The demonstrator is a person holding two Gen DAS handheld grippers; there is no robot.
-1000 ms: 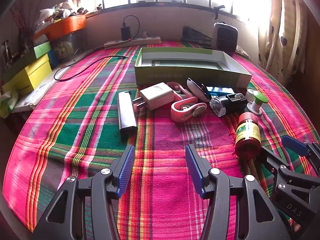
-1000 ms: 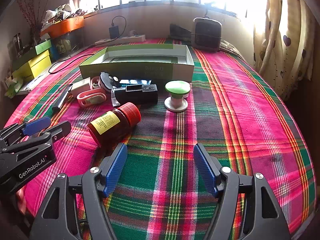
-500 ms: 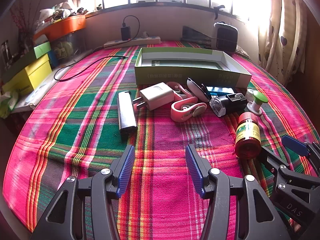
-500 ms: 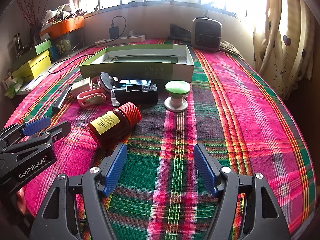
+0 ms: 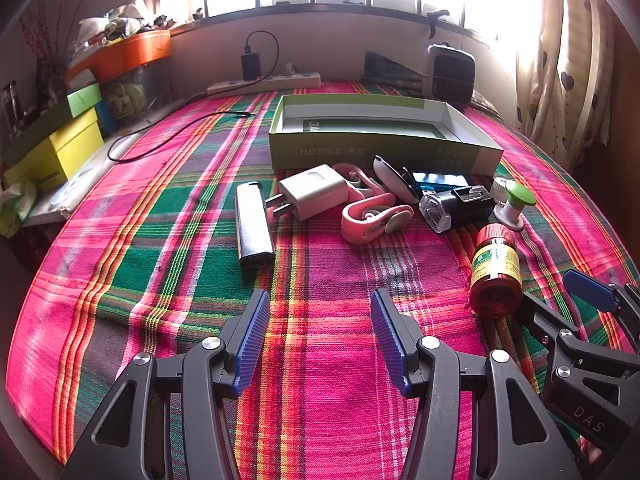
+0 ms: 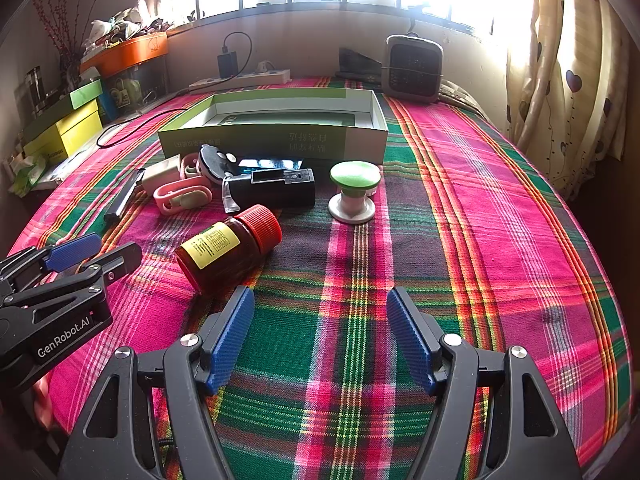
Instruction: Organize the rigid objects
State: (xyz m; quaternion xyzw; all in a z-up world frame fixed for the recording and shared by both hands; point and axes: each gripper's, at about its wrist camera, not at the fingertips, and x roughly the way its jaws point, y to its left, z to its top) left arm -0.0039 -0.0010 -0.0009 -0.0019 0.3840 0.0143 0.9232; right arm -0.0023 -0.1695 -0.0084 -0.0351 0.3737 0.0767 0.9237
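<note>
Looking through the left wrist camera, I have the left hand-held gripper [image 5: 316,336] low over the plaid cloth [image 5: 168,240] on the table, jaws spread wide and empty. Ahead of me, a silver lighter [image 5: 253,225] lies on its own to the left. Beside it sits a white charger plug [image 5: 312,191], touching a pink clip [image 5: 374,216]. Next along comes a black bike light [image 5: 456,207], and then a green-capped spool [image 5: 514,200] standing upright. A brown bottle with a red cap [image 5: 496,274] lies on its side, closest to me on the right. Behind the whole cluster sits an open green box [image 5: 380,152]. The right hand-held gripper [image 5: 592,316] shows at the right edge.

Switching to the right wrist camera, my right hand-held gripper [image 6: 320,332] is also wide open with nothing between its blue pads [image 6: 232,336]. The bottle [image 6: 228,248] lies just ahead of the left pad, cap pointing away and to the right. The spool [image 6: 354,192] stands beyond it, near the box's [image 6: 272,140] right end. The bike light [image 6: 272,188] rests just left of the spool. The left hand-held gripper [image 6: 92,254] shows at the left edge, parted and empty.
</note>
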